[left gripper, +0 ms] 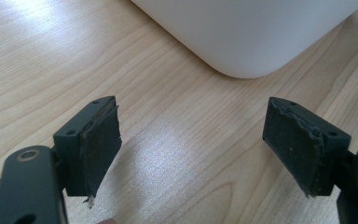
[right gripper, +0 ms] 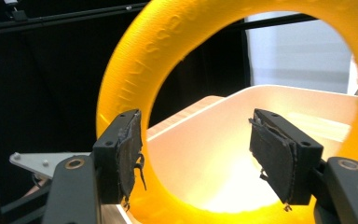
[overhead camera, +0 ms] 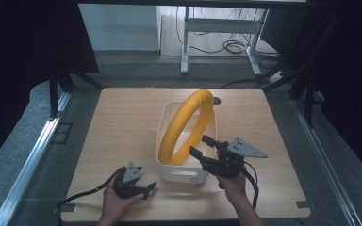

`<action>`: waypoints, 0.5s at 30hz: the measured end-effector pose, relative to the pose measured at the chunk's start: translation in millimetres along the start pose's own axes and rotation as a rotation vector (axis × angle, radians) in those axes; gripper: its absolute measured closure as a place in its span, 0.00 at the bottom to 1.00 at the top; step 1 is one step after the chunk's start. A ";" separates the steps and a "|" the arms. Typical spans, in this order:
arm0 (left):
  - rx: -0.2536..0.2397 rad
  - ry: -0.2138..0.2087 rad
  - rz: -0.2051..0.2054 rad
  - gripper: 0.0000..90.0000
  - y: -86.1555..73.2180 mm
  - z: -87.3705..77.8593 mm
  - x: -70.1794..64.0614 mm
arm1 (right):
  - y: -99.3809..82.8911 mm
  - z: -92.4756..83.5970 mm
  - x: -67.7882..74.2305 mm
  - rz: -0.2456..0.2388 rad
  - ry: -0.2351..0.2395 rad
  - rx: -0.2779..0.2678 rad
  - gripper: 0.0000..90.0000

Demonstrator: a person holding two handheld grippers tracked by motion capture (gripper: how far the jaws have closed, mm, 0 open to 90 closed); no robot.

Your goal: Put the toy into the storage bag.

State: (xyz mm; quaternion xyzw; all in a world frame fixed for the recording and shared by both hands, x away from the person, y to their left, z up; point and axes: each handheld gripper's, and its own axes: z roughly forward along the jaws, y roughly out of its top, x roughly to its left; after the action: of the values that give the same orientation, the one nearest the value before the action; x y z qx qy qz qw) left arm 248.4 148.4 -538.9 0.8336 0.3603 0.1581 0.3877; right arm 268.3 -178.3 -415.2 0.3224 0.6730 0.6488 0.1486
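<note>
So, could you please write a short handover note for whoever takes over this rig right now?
Left gripper: open, empty, low over the table near the white bin's front left corner.
Right gripper: open, empty, at the bin's front right rim, pointing at the yellow ring.
Ring: standing tilted in the bin, lower part inside, upper part rising well above the rim toward the far end.
Done: ring is in the bin, released.
Left: probably only to draw both grippers back, or settle the ring flatter if that is wanted.
</note>
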 end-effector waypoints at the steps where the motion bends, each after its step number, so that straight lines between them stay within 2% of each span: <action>1: 0.000 0.000 0.000 0.21 0.0 0.0 0.0 | -0.9 -2.0 -2.2 -0.010 -0.004 0.000 0.38; 6: 0.000 0.004 0.002 0.21 -0.3 -0.9 -0.4 | -3.2 -12.0 -10.0 -0.015 -0.008 -0.009 0.38; 15: 0.000 0.004 0.002 0.21 -0.3 -1.0 -0.5 | -5.2 -35.9 -33.9 -0.046 -0.040 -0.001 0.43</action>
State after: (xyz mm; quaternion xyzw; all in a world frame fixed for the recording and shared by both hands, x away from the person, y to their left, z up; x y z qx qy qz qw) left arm 247.4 148.8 -538.5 0.8338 0.3602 0.1602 0.3866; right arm 270.2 -227.3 -423.5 0.3196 0.6769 0.6390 0.1771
